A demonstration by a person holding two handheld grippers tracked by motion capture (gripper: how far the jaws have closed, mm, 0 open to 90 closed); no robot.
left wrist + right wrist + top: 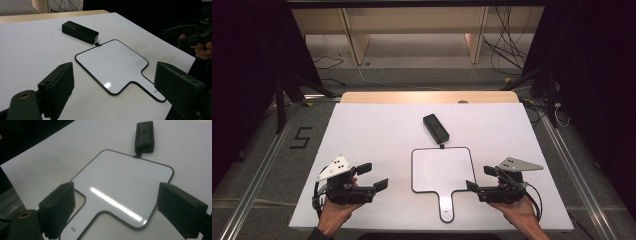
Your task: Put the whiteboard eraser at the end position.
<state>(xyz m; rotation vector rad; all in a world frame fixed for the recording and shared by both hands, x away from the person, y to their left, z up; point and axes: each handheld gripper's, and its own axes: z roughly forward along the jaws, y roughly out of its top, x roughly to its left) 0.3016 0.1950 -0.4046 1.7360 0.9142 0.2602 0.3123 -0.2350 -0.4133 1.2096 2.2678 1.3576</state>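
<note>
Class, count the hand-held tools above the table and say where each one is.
2. The left tool hovers open over the table's near left, held by a hand. The right tool hovers open at the near right, beside the white paddle board.

We see a white board (442,170) with a thin black rim and small dark lettering on its handle. Just beyond its far edge lies a plain black case (435,128). Both rest on a white table (362,135) with a pale wood strip along its far edge. Flanking the board, both grippers (373,176) (481,178) are black, each topped by a grey plate with dark dots.
</note>
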